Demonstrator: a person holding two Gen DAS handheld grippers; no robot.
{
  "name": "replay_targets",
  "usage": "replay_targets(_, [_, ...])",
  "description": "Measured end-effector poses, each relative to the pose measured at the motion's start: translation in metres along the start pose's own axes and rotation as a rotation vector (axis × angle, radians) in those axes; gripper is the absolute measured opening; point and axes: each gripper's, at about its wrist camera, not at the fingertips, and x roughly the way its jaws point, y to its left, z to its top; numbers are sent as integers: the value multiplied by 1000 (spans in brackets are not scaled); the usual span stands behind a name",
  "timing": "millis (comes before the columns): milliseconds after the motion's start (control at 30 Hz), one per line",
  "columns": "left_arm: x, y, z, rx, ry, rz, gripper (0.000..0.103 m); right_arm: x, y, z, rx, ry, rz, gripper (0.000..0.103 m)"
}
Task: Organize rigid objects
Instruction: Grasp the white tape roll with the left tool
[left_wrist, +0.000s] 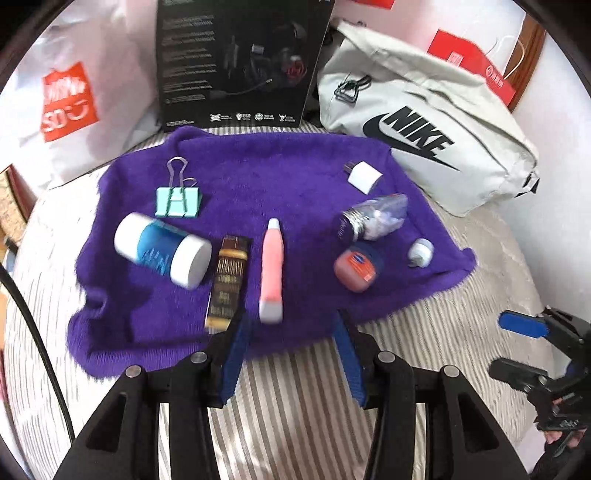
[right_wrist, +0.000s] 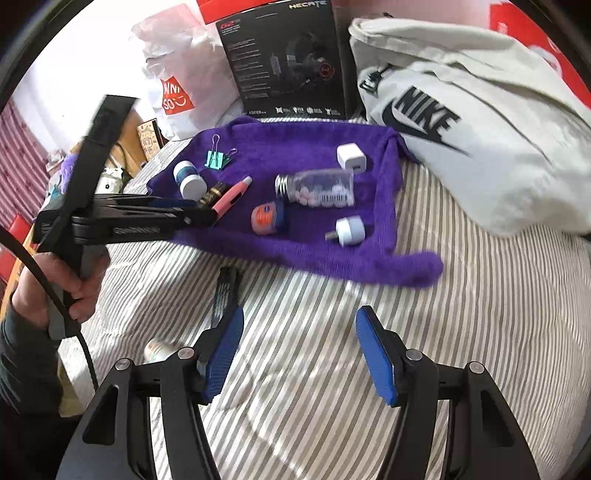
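Observation:
A purple towel (left_wrist: 280, 166) (right_wrist: 303, 147) lies on striped bedding. On it are a teal binder clip (left_wrist: 179, 201), a white and blue jar (left_wrist: 162, 249), a brown box (left_wrist: 225, 286), a pink tube (left_wrist: 272, 258), a glass bottle of pills (left_wrist: 373, 218) (right_wrist: 317, 186), a small orange jar (left_wrist: 356, 267) (right_wrist: 266, 218), a white charger (left_wrist: 364, 176) (right_wrist: 351, 157) and a small white plug (left_wrist: 419, 253) (right_wrist: 349, 230). My left gripper (left_wrist: 291, 321) (right_wrist: 201, 214) stands open at the towel's near edge, the pink tube's end just beyond its tips. My right gripper (right_wrist: 301, 314) is open over bare bedding.
A grey sports bag (left_wrist: 424, 125) (right_wrist: 480, 122) sits right of the towel, with a black headset box (left_wrist: 236, 62) and a white shopping bag (left_wrist: 70, 99) behind. A dark comb-like thing (right_wrist: 225, 295) and a small bottle (right_wrist: 159, 350) lie on the bedding (right_wrist: 461, 332). A hand (right_wrist: 55, 284) holds the left gripper.

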Motion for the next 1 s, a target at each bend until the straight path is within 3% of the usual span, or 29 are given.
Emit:
replay_targets(300, [-34, -18, -52, -12, -30, -18, 45, -11, 5, -15, 113, -34, -40, 63])
replay_targets(500, [-42, -26, -80, -29, -20, -14, 45, -20, 17, -17, 77, -66, -219, 63])
replay_targets(833, [-46, -31, -96, -53, -11, 24, 45, -36, 23, -41, 83, -106, -203, 63])
replay_targets(1000, [-46, -36, -99, -91, -28, -4, 45, -44, 19, -52, 84, -112, -195, 63])
